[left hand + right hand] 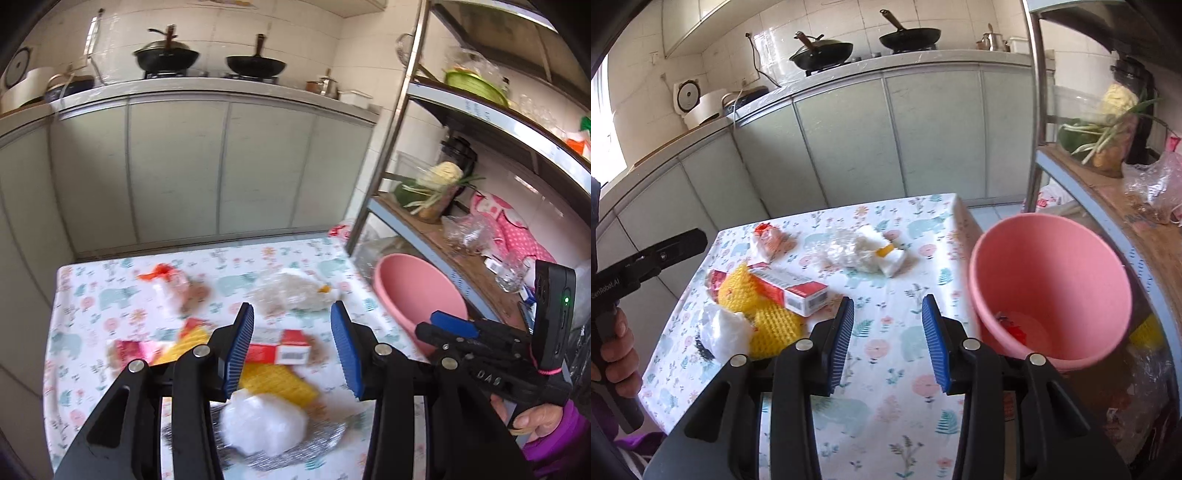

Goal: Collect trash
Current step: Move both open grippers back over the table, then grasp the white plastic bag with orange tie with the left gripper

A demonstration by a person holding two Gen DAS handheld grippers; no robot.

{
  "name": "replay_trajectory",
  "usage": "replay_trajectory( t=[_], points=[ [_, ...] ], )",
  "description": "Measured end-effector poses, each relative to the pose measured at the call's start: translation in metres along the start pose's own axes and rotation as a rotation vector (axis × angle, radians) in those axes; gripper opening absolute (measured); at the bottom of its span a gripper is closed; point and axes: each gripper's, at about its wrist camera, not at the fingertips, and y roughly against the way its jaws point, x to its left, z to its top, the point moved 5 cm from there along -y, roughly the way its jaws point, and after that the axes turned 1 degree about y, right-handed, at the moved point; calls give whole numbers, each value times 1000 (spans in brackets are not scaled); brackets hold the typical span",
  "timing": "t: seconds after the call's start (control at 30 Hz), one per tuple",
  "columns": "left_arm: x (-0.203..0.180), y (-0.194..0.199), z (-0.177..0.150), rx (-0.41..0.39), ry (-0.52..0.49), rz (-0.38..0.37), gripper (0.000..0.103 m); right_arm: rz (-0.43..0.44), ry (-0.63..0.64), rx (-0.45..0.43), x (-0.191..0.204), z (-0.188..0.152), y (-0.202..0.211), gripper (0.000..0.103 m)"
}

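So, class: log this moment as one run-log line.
left gripper: open, empty | right gripper: open, empty | red box, white wad: on table | pink bin: some trash inside

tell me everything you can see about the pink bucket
The pink bucket is a round, smooth tub, plastic by the look, wider at the rim than at the base. It is open at the top and tilted, its mouth facing the camera. It sits at the right edge of the table, next to the metal shelf. Inside, at the bottom, lie a few small scraps, one red. Neither tool touches it; the right tool hangs open just to its left.
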Motion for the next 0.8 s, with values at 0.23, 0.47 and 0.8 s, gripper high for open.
replay_trajectory(
  t=[0.23,0.47,0.8],
  points=[
    [68,11,-12,1,101,96,43,54,8,42,26,0,-24,39],
    [112,-8,-16,41,194,133,43,80,11,90,40,-3,-46,39],
    [128,-74,3,129,224,131,43,98,26,85,37,5,-68,39]
  ],
)
